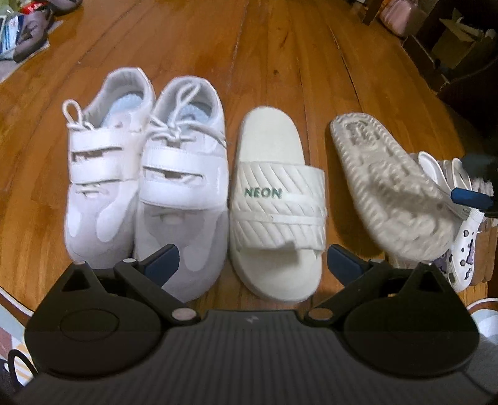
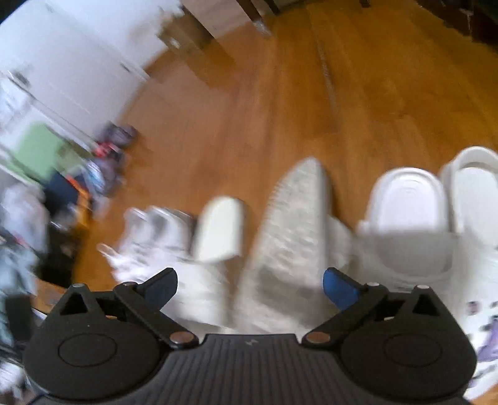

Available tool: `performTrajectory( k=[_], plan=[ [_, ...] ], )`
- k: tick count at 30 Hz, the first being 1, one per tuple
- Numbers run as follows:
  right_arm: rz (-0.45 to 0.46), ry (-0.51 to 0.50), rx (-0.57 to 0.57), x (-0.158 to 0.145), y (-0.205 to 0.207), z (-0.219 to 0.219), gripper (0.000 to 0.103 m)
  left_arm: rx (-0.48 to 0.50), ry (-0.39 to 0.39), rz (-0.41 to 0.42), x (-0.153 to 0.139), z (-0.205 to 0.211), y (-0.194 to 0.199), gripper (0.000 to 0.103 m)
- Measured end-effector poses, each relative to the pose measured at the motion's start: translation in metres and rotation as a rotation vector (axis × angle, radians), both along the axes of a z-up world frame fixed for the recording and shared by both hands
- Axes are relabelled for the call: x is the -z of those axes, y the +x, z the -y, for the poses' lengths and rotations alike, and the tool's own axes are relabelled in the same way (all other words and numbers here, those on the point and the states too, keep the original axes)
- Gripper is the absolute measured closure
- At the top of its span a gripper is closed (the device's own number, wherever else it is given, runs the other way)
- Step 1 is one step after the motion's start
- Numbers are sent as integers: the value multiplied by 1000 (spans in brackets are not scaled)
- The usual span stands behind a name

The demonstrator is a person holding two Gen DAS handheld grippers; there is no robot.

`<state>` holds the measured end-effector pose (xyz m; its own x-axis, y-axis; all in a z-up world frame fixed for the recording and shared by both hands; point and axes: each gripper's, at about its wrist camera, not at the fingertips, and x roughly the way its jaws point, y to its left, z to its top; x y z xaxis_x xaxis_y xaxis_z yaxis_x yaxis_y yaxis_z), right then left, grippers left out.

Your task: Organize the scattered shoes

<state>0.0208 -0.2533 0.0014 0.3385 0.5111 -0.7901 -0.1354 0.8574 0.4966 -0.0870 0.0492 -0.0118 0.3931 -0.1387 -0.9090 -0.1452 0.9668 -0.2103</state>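
Overturned slide (image 2: 289, 236) lies (blurred) seemingly loose between the spread-apart right gripper (image 2: 250, 288).

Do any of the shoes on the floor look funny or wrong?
Yes. The cream slide sandal lying sole-up, tilted, right of its upright partner, the cream slide sandal marked NEON, looks flipped; its ridged grey underside shows. The pair of white strap sneakers stands neatly side by side on the wooden floor.

A wooden plank floor (image 1: 280, 62) fills both views. Open cardboard boxes (image 1: 457, 46) stand at its far right edge beside a pink case (image 1: 396, 14). A white cabinet (image 2: 77, 62) lines the far left, with a blurred green panel (image 2: 40, 152) and a jumbled clutter pile (image 2: 93, 174) below it.
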Motion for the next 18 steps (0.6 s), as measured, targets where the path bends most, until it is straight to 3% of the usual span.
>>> performTrajectory(
  k=[5, 11, 18],
  plan=[
    [-51, 35, 42, 13, 3, 8, 4, 13, 5, -9, 3, 4, 1, 0],
    [-113, 4, 17, 42, 5, -6, 32, 17, 23, -13, 4, 7, 1, 0],
    [124, -255, -135, 28, -20, -46, 36, 35, 23, -19, 7, 15, 3, 0]
  ],
)
